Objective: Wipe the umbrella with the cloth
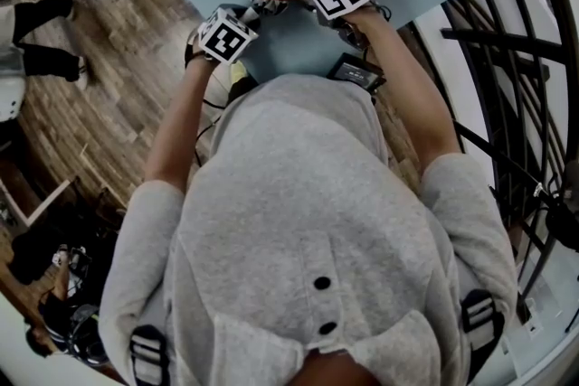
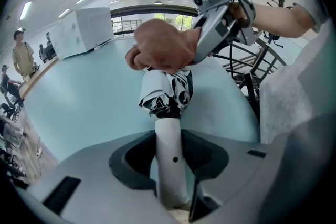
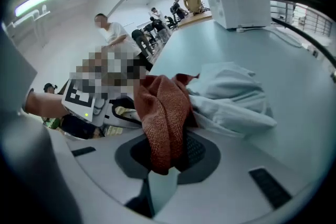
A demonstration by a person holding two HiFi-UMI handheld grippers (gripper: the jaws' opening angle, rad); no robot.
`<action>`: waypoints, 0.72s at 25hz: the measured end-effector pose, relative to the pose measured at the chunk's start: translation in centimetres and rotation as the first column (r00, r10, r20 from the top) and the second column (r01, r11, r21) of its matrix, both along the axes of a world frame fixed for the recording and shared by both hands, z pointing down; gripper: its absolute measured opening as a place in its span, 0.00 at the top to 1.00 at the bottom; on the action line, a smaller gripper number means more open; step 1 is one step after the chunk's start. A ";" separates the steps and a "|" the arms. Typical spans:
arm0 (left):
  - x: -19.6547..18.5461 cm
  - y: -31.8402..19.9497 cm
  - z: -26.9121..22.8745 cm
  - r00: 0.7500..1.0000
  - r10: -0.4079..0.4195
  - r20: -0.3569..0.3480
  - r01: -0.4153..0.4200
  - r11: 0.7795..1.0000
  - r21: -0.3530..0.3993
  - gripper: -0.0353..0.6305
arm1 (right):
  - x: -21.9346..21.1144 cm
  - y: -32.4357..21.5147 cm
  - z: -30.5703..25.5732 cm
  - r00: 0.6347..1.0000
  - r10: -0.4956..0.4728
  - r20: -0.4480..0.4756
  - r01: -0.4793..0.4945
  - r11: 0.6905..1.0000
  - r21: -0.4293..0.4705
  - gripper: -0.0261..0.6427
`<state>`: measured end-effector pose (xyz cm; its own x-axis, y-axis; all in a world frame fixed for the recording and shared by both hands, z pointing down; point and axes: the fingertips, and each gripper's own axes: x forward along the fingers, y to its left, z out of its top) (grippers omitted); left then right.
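Two grippers meet over the near edge of a pale blue table (image 2: 79, 97). In the left gripper view, the left gripper (image 2: 170, 165) has its jaws closed on the white handle (image 2: 170, 147) of the folded umbrella (image 2: 165, 89), which points away from the camera toward the centre of the frame. The umbrella's gathered canopy is pale grey with black-and-white patterning.

In the right gripper view, the right gripper (image 3: 163, 165) clamps a rust-red cloth (image 3: 163, 118) between its jaws at frame centre. The cloth bunches upward out of the jaws. Folds of pale blue-grey fabric (image 3: 231, 97) lie just to the right of the cloth, touching it.

In the left gripper view, the cloth sits against the far end of the umbrella, upper centre. In the head view, both marker cubes lie at the top centre, close together, with the cloth between and beyond them.

A white box (image 3: 244, 2) stands on the table at the upper right of the right gripper view. A grey hooded top (image 1: 298, 221) fills the lower head view. Wooden flooring (image 1: 118, 41) lies at the left and a black railing (image 1: 493, 95) at the right.
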<state>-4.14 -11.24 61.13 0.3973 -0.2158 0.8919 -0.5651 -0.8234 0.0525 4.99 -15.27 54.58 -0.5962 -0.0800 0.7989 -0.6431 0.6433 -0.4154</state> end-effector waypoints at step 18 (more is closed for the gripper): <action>-0.3 0.3 0.2 0.991 -0.095 -0.096 0.089 0.994 -0.062 0.71 | 16.7 -6.0 -1.9 0.853 0.521 -0.040 -0.491 0.826 0.277 0.85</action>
<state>-4.40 -10.92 61.36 0.4650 -0.2050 0.8612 -0.6280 -0.7621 0.1577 21.65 -21.25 52.65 -0.3275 -0.5493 0.7688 -0.9381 0.2865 -0.1949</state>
